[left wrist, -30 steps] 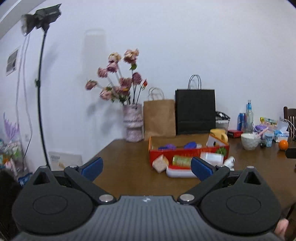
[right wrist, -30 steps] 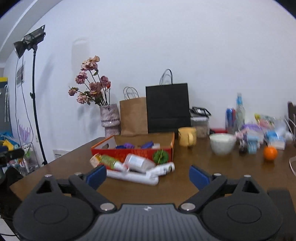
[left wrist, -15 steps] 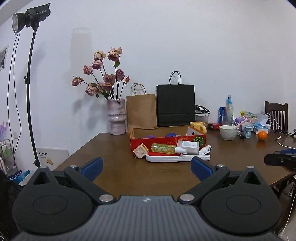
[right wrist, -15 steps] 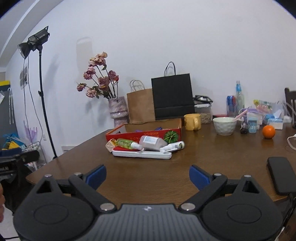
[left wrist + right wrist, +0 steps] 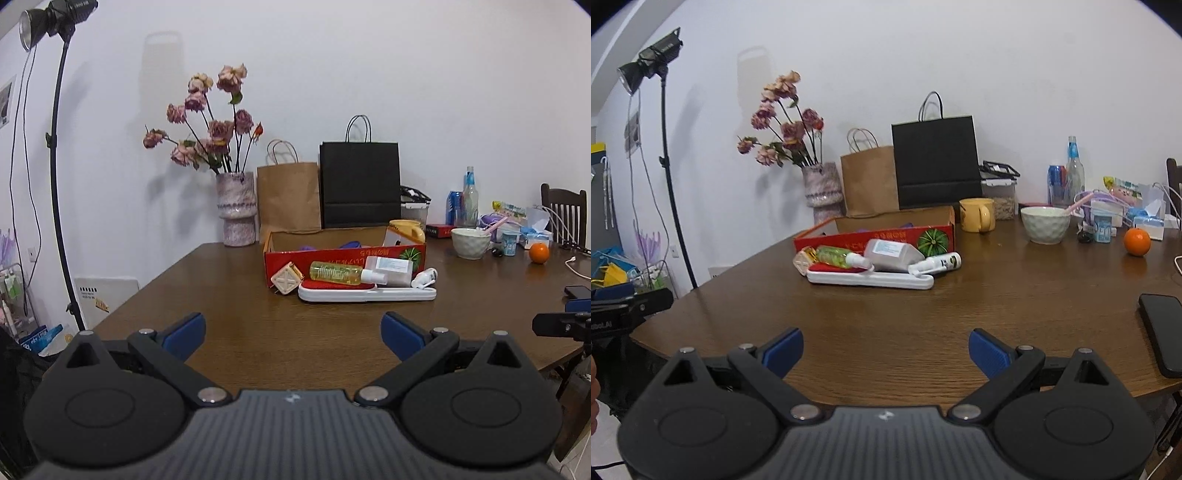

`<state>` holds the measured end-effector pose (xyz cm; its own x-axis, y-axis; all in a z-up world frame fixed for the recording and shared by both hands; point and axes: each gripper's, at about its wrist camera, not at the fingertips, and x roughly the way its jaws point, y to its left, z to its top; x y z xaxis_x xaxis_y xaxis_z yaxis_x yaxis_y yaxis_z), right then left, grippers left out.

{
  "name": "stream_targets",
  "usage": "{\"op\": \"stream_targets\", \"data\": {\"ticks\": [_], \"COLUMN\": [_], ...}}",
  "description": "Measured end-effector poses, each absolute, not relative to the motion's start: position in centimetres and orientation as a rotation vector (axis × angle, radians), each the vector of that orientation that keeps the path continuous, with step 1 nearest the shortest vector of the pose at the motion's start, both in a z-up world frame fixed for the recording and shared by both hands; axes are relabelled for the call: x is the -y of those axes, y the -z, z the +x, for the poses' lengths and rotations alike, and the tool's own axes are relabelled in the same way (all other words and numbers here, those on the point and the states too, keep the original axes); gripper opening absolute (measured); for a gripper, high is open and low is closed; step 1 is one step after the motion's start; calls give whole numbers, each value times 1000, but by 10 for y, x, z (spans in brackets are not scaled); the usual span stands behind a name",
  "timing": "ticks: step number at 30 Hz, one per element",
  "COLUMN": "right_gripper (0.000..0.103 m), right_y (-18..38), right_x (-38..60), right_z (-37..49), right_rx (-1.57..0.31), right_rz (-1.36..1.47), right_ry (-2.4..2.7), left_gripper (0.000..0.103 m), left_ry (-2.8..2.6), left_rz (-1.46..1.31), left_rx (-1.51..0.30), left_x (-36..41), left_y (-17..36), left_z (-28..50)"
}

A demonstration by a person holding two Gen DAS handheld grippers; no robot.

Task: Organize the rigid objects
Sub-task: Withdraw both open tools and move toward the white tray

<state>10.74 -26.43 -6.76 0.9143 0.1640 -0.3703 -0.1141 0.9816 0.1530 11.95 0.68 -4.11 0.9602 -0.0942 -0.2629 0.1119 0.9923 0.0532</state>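
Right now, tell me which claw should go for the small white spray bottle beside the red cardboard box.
Probably right. The small white spray bottle lies at the pile's right end, nearer the open right claw. From the open left claw it sits behind the long white case, further right.

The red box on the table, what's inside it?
Inside the red box, only purple and blue bits peek above its front wall. The wall hides the rest, so I can't tell what they are.

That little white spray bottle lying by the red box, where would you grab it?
Probably across its round body, near the middle. The white spray bottle lies on its side, nozzle resting on the long white case. The right gripper, open, could come from above, fingers straddling its width.
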Motion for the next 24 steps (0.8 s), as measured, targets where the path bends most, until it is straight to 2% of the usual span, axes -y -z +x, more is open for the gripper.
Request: {"op": "stream_targets", "data": {"ticks": [10, 11, 14, 20, 24], "right_gripper": [94, 91, 86, 85, 79], "right_y": [60, 59, 58, 61, 73], "right_x": [282, 286, 301, 326, 335], "right_z": [189, 201, 242, 337, 395], "right_rx": [-425, -436, -471, -532, -587], "right_rz": [111, 111, 165, 223, 276], "right_ry": [-133, -129, -136, -153, -159], "left_gripper": [103, 103, 103, 103, 103], "left_ry": [155, 149, 125, 115, 41], "left_rz": [-11, 2, 5, -133, -201], "left_rx": [-329, -327, -390, -541, -642], "left_x": [8, 12, 26, 48, 58], "left_y": [32, 30, 24, 27, 42], "left_z": [209, 222, 274, 380, 433]}}
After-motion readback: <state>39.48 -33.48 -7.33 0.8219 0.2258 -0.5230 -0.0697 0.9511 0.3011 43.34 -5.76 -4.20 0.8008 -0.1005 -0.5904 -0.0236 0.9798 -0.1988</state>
